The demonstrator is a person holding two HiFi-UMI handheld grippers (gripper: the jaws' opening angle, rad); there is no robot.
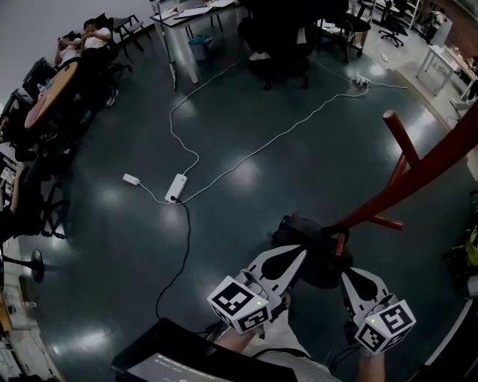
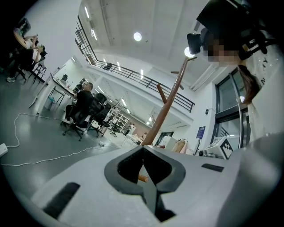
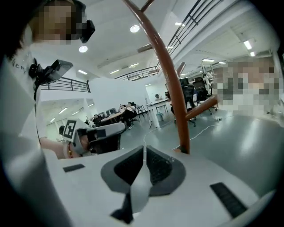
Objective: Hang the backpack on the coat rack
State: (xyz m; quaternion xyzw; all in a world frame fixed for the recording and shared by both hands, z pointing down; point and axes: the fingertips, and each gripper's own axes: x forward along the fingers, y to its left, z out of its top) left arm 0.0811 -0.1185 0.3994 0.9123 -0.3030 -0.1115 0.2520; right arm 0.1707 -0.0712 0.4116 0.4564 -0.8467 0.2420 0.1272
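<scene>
A dark backpack (image 1: 317, 261) hangs bunched at a low peg (image 1: 340, 245) of the red-brown coat rack (image 1: 418, 175), well above the floor. My left gripper (image 1: 299, 252) reaches it from the left and my right gripper (image 1: 346, 273) from the right. Both sets of jaws are closed with their tips in the dark fabric. In the left gripper view the left gripper (image 2: 143, 149) points up at the rack pole (image 2: 166, 104), and the peg tip (image 2: 142, 178) shows through the hollow behind its tips. The right gripper (image 3: 144, 148) sits beside the pole (image 3: 171, 84).
A white power strip (image 1: 176, 186) and long cables lie on the dark floor ahead. Office chairs (image 1: 280, 45) and a desk (image 1: 190, 15) stand at the back, and people sit at a table (image 1: 52, 93) at far left. A dark flat object (image 1: 172, 354) is at my feet.
</scene>
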